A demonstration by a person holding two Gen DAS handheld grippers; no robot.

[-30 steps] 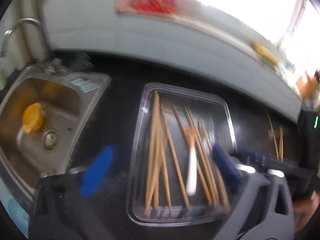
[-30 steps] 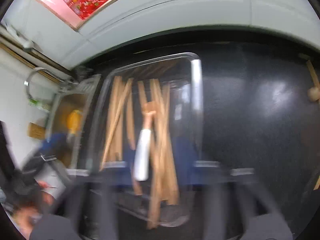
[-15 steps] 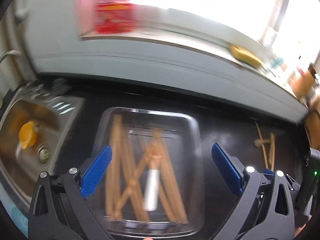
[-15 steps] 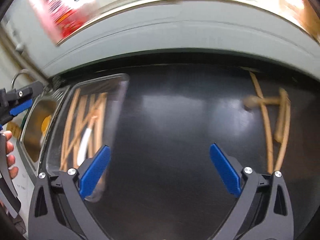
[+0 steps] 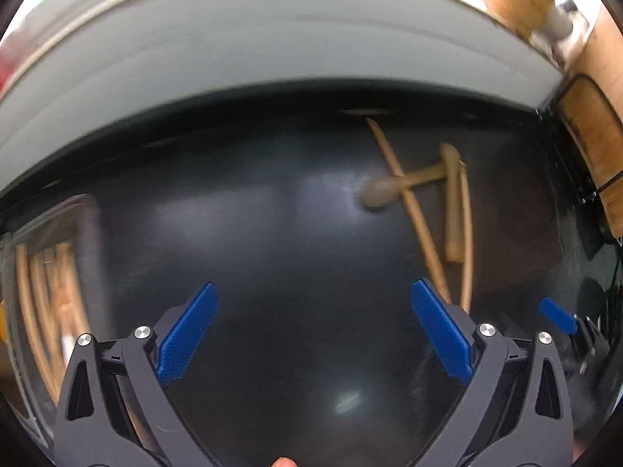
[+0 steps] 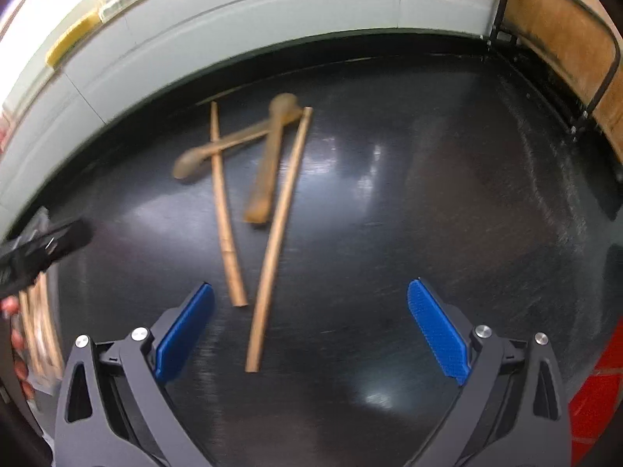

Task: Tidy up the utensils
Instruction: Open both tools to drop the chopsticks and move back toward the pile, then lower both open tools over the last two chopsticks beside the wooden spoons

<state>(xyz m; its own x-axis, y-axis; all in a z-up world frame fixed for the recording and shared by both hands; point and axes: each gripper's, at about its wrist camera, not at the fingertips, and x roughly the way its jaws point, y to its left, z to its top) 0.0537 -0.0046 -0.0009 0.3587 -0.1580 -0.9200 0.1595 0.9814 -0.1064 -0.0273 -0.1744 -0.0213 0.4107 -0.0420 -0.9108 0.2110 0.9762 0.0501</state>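
Observation:
Two wooden chopsticks [image 6: 272, 229] and two small wooden spoons [image 6: 218, 148] lie crossed on the black counter [image 6: 428, 194]. My right gripper [image 6: 311, 330] is open and empty, just in front of the chopsticks' near ends. The same pile of chopsticks and spoons [image 5: 420, 202] shows ahead and right in the left wrist view. My left gripper [image 5: 315, 330] is open and empty over bare counter. A clear tray [image 5: 89, 233] holding several chopsticks [image 5: 46, 303] sits at the far left. The left gripper's finger [image 6: 43, 249] shows at the left edge of the right wrist view.
A pale tiled wall [image 6: 272, 11] runs behind the counter. A wooden board in a black frame [image 6: 557, 35] stands at the counter's right end. The right gripper's blue pad [image 5: 558, 313] shows at the right of the left wrist view.
Both grippers have swung right, away from the tray and towards the loose chopsticks and spoons. The tray has slid to the left edge of both views. The sink is out of view.

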